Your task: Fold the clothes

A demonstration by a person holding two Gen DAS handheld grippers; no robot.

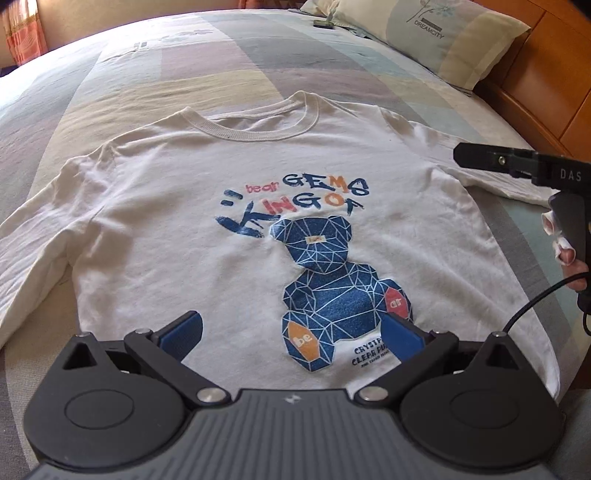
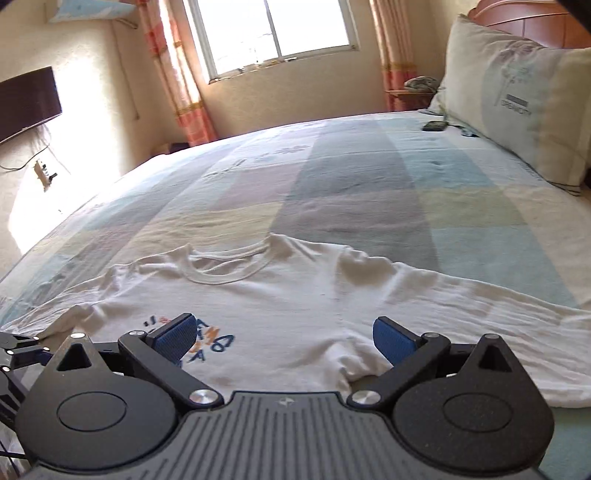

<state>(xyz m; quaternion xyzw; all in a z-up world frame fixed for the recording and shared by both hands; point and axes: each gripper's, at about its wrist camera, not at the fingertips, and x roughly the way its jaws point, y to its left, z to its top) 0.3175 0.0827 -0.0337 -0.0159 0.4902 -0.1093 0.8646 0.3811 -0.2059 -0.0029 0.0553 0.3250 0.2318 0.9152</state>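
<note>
We see the white T-shirt lying flat, print side up, on the bed, collar toward the pillow. Our left gripper hangs spread above its hem, and our right gripper hangs spread above its right side, both holding nothing.

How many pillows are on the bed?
1. The pillow leans against the wooden headboard at the bed's far right, beyond the white shirt. Others may lie outside both views.
</note>
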